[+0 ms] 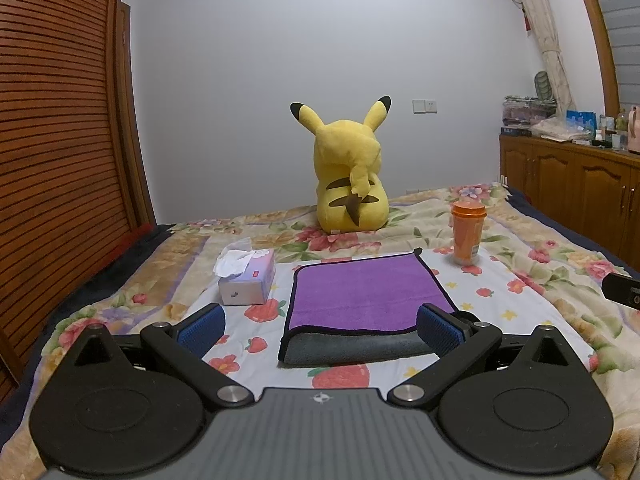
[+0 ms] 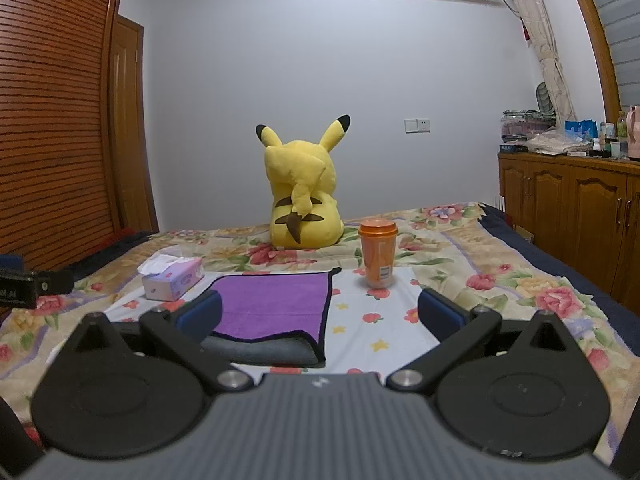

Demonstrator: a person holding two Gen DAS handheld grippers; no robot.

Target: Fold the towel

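A purple towel (image 1: 364, 294) with black trim lies folded on the floral bedspread (image 1: 520, 264), its grey underside showing along the near fold. My left gripper (image 1: 320, 330) is open just in front of the towel's near edge, holding nothing. In the right wrist view the towel (image 2: 272, 304) lies to the left, and my right gripper (image 2: 318, 316) is open and empty, with its left finger in front of the towel's near part.
A tissue box (image 1: 248, 280) stands left of the towel. An orange lidded cup (image 1: 467, 234) stands to its far right. A yellow plush toy (image 1: 352, 184) sits behind. A wooden wardrobe (image 1: 60, 140) is at left, a wooden cabinet (image 1: 572, 180) at right.
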